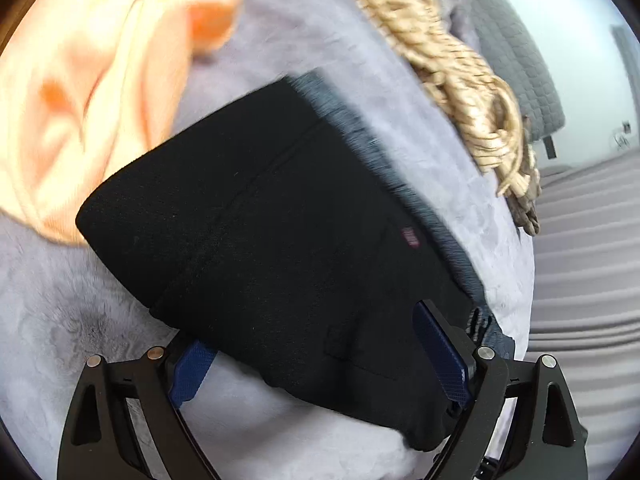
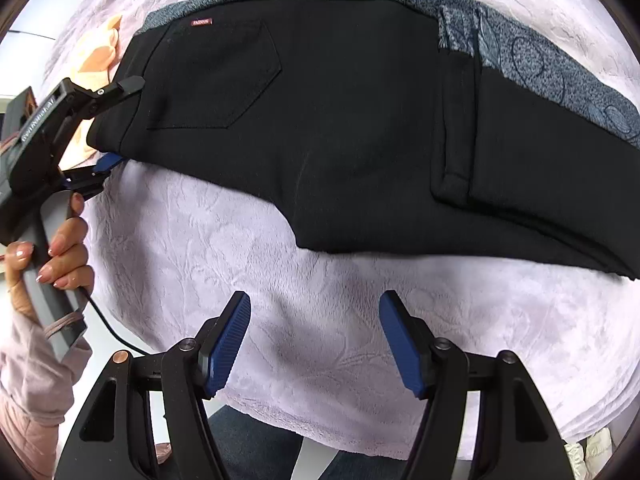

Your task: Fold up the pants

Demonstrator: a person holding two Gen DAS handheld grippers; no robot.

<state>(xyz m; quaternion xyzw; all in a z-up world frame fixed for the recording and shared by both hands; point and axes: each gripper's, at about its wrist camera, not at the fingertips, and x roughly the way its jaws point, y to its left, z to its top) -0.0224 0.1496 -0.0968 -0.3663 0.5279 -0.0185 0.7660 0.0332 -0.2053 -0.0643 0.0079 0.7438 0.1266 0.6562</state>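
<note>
The black pants (image 2: 340, 120), thick and matte with a speckled grey lining at the waist, lie folded on a plush lilac blanket (image 2: 240, 260) just ahead of the right gripper (image 2: 316, 344), whose ribbed blue pads (image 2: 226, 346) stand apart over bare blanket. The left gripper (image 1: 320, 364) straddles the pants' edge, jaws wide, one pad partly hidden under cloth. Blurred peach fabric (image 1: 80, 80) and a braided tan rope (image 1: 452, 64) lie beyond.
</note>
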